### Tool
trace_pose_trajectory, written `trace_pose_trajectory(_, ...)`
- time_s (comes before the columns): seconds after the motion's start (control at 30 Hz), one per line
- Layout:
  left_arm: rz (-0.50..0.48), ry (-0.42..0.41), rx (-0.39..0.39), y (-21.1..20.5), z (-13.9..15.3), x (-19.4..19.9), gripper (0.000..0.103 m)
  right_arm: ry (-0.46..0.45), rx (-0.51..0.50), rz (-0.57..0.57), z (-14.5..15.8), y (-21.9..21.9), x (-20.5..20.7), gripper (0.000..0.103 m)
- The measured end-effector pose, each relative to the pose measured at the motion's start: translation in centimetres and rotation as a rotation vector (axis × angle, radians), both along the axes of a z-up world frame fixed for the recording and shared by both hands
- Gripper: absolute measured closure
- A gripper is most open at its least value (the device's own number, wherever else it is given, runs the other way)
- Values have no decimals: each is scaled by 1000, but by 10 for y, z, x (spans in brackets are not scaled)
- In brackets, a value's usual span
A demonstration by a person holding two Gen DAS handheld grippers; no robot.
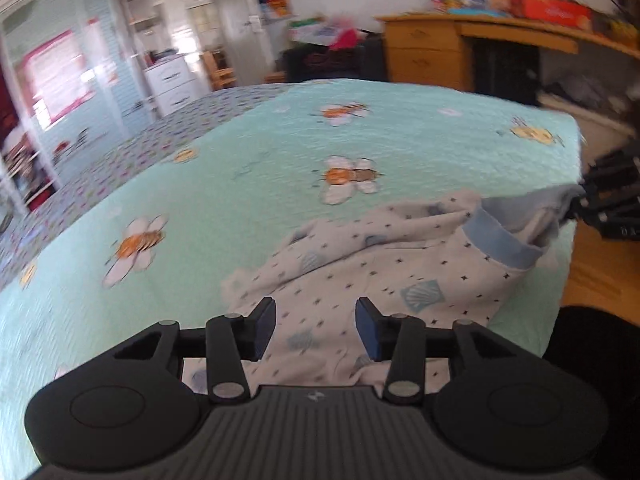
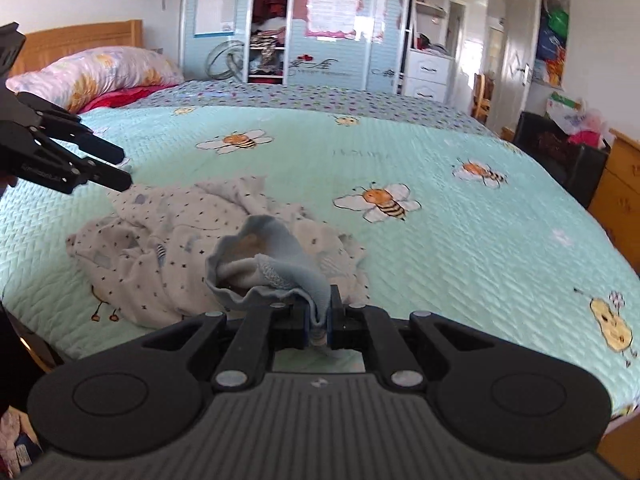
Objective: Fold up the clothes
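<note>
A small white garment (image 1: 360, 276) with dark stars, shell prints and a pale blue cuff (image 1: 506, 240) lies crumpled near the bed's corner. My left gripper (image 1: 316, 326) hovers just above its near part, open, nothing between the blue pads. In the right wrist view the same garment (image 2: 160, 240) is bunched on the quilt, and my right gripper (image 2: 319, 324) is shut on its blue cuff (image 2: 276, 256), which is lifted and pulled toward the camera. The left gripper (image 2: 116, 168) shows at the left edge, over the garment's far side. The right gripper (image 1: 576, 200) appears at the right edge, pinching the cuff.
The bed carries a mint quilt (image 2: 440, 240) with bee prints. A pillow (image 2: 96, 72) and wooden headboard (image 2: 80, 36) stand at the far end. A wardrobe (image 2: 328, 20) lines the wall; a wooden desk (image 1: 460, 40) and dresser (image 2: 620, 184) flank the bed. Wood floor (image 1: 600, 276) lies past the edge.
</note>
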State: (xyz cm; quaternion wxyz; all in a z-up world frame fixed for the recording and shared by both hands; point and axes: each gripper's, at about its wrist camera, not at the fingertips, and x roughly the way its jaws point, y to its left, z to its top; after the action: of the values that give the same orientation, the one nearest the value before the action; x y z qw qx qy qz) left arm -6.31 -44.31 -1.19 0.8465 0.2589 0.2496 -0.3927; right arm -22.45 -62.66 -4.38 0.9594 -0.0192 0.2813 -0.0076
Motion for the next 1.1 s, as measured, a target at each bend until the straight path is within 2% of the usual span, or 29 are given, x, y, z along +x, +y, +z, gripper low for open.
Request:
trace_pose_trajectory(0.17, -196, -63, 100, -39, -15, 6, 57, 2, 54, -34, -7, -21, 8, 94)
trace_pose_trajectory(0.33, -307, -11, 191, -67, -29, 24, 62, -5, 42, -41, -12, -33, 12, 92)
trace_pose_trajectory(0.4, -321, 2, 223, -75, -35, 35, 62, -3, 48, -45, -13, -37, 13, 92)
trace_pose_trajectory(0.53, -386, 83, 257, -87, -40, 51, 62, 0, 60, -51, -17, -43, 15, 91)
trace_pose_trajectory(0.7, -437, 64, 301, -102, -39, 64, 62, -2, 74, -59, -18, -49, 16, 89)
trace_pose_trajectory(0.87, -488, 114, 335, -112, -37, 74, 62, -1, 87, -63, -20, -53, 14, 88)
trace_pose_trajectory(1.1, -556, 110, 380, -116, -39, 61, 62, 1, 105, -69, -23, -57, 12, 87)
